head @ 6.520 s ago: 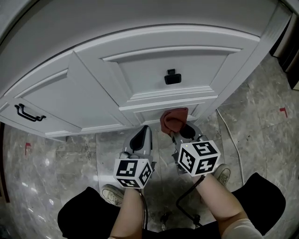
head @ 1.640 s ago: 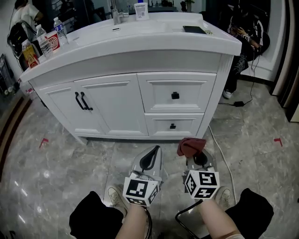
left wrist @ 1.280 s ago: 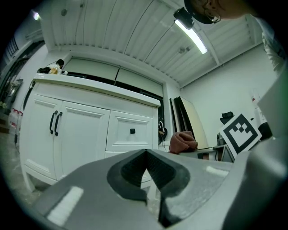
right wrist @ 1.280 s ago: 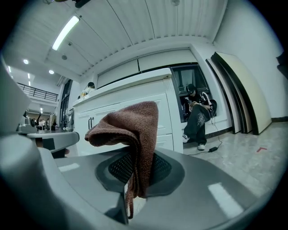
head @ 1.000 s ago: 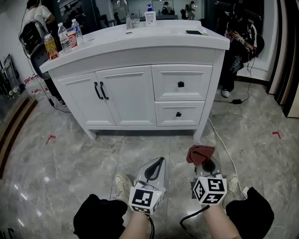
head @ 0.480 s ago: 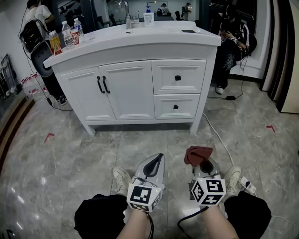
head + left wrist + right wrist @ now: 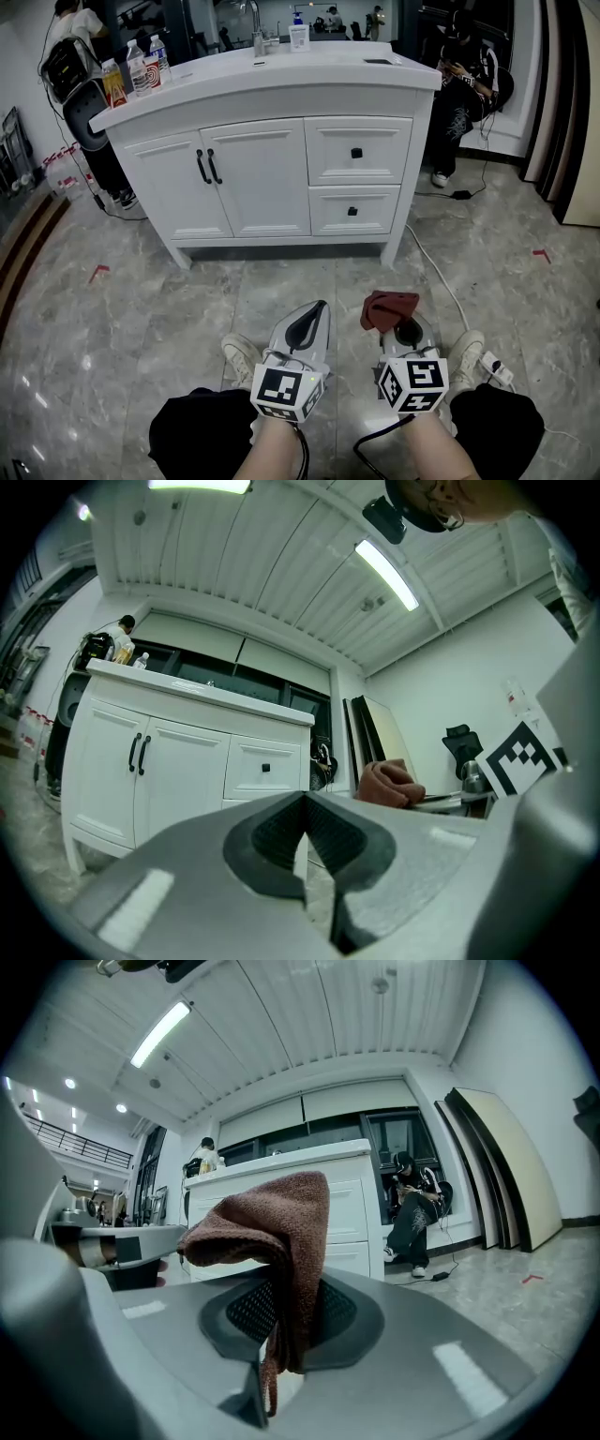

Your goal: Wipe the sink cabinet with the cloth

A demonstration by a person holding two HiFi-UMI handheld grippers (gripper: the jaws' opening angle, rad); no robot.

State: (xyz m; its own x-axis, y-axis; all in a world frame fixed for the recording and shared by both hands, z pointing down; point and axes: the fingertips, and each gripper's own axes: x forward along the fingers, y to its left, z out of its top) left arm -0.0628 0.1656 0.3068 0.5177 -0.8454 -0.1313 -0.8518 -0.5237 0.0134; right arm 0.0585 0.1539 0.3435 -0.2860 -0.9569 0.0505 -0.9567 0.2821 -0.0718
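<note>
- Head view: the white sink cabinet [image 7: 281, 169] stood well ahead across the grey marble floor [image 7: 141, 300], its double doors on the left and two drawers on the right. The left gripper [image 7: 317, 309] pointed toward it with its jaws together and nothing between them. The right gripper [image 7: 398, 323] was just beside it, clamped on the reddish-brown cloth [image 7: 387, 307], which was bunched over the jaw tips and hid them. The cloth was held in the air, well apart from the cabinet. Bottles [image 7: 141, 67] stood at the left end of the cabinet top; their labels were too small to read. A seated person [image 7: 466, 80] was partly hidden behind the cabinet's right corner.
- Left gripper view: the jaws met at the tip, empty. The cabinet [image 7: 169, 761] showed beyond them, its lower part cut off by the jaws. The cloth [image 7: 389, 782] appeared to the right, only its bunched top visible.
- Right gripper view: the jaws were closed on the cloth [image 7: 272, 1222], which rose in a fold above the pads and hung down between them, covering much of the cabinet [image 7: 352, 1194] behind.
</note>
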